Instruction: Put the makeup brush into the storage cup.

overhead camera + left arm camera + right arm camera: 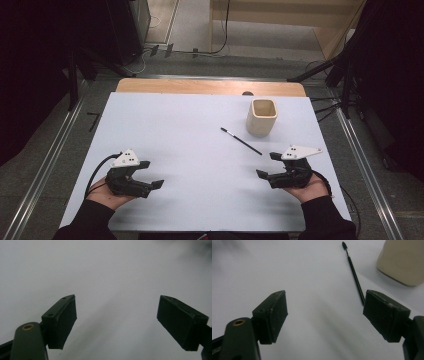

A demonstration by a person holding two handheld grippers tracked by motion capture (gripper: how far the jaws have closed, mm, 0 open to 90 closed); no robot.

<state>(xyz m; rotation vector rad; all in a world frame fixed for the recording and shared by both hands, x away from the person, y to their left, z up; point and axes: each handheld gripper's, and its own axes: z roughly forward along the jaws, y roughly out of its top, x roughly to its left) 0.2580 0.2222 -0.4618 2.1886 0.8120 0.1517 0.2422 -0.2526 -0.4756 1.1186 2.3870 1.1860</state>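
**Asker:** Table first, please, then smaller things. What is laid out?

**Describer:** Table [200, 150] with a pale, plain top takes up most of the high view. Toward its far right stands a cream cup [261, 117], upright and squarish, its mouth open. Just to the near left of the cup, apart from it, lies a thin black brush [241, 140], flat on the table and slanting, its tip pointing away to the far left.

**Asker:** And the tools?

**Describer:** The left gripper [152, 174] rests low at the near left, jaws spread wide with nothing between them. The right gripper [266, 164] sits at the near right, jaws also spread and holding nothing. The near end of the brush lies just beyond it.

**Asker:** How should the pickup go?

**Describer:** My judgement: the right gripper is the closer one, so it should take the brush. In the right gripper view the brush [354, 272] runs up past the right-hand jaw rather than between the two, so the hand should shift sideways until the handle is centred. The brush is thin and lies flat, so the jaws need to come down almost to the table and close across the handle, not along it. Gripping near the middle should keep it from tipping on the way to the cup [402, 261].

**Asker:** Any writing or brand?

**Describer:** None that I can read on the cup, brush or grippers
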